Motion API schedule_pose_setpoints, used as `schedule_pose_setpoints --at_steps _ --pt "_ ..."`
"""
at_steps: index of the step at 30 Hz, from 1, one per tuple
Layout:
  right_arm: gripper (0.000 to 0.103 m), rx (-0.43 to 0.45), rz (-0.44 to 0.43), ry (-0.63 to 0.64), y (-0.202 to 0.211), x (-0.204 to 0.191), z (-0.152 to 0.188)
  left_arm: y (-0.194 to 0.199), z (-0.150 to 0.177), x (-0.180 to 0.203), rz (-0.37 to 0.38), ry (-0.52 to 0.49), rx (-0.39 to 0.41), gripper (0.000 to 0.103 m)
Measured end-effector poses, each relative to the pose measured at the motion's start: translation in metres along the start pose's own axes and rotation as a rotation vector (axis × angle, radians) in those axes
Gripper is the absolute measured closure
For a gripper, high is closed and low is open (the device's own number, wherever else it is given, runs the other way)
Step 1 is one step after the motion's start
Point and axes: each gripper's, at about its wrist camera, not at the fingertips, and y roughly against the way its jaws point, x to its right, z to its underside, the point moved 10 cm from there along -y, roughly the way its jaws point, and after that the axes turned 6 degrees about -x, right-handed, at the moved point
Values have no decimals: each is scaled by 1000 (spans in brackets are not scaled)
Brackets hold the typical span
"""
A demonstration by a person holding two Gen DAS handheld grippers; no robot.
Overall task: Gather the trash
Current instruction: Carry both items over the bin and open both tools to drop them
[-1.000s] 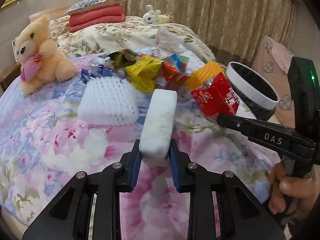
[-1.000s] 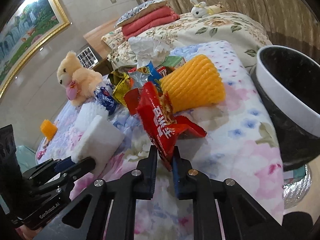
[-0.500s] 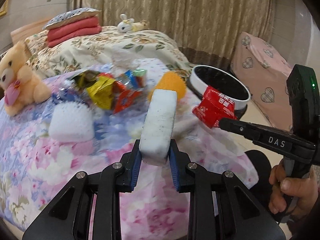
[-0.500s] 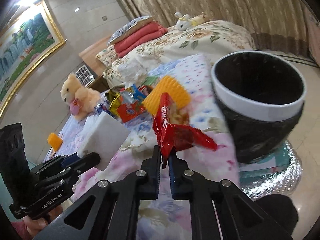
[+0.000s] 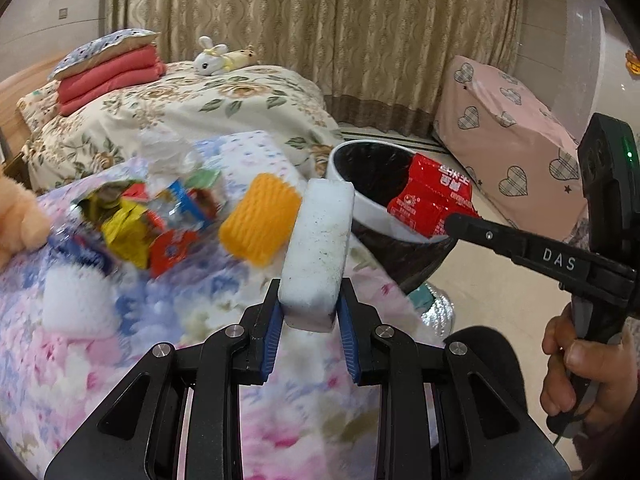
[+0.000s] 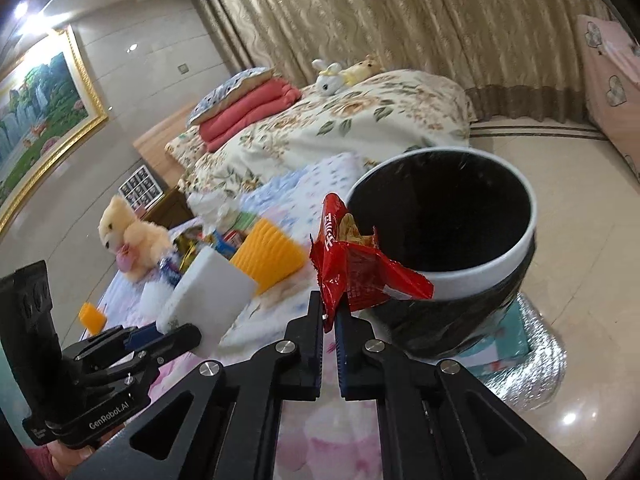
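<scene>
My left gripper (image 5: pixel 309 316) is shut on a white foam block (image 5: pixel 320 248), held above the flowered bed cover; the block also shows in the right wrist view (image 6: pixel 208 292). My right gripper (image 6: pixel 329 320) is shut on a red snack bag (image 6: pixel 352 264), held at the near rim of the black bin with a white rim (image 6: pixel 460 240). In the left wrist view the red bag (image 5: pixel 434 200) hangs over the bin (image 5: pixel 372 196). An orange foam net (image 5: pixel 260 220), a white foam net (image 5: pixel 76 300) and several wrappers (image 5: pixel 160 216) lie on the cover.
A tan teddy bear (image 6: pixel 128 236) sits on the cover at left. A small orange piece (image 6: pixel 92 316) lies near it. A second bed (image 5: pixel 192 108) with red folded blankets and a plush rabbit stands behind. A pink heart-print covered piece (image 5: pixel 508 140) stands at right on the tiled floor.
Both grippers have swung right toward the bin. The red bag has gone from above the cover to the bin's rim. The foam block has moved along, still gripped.
</scene>
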Motion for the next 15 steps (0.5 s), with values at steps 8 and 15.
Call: schedule_pose_setpoints --at_steps 8,15 --pt "98 5 41 -18 -3 35 -29 -22 -37 23 30 -18 -11 78" --pt "98 -33 46 -25 -20 56 -44 -55 -69 44 60 -11 -40 78"
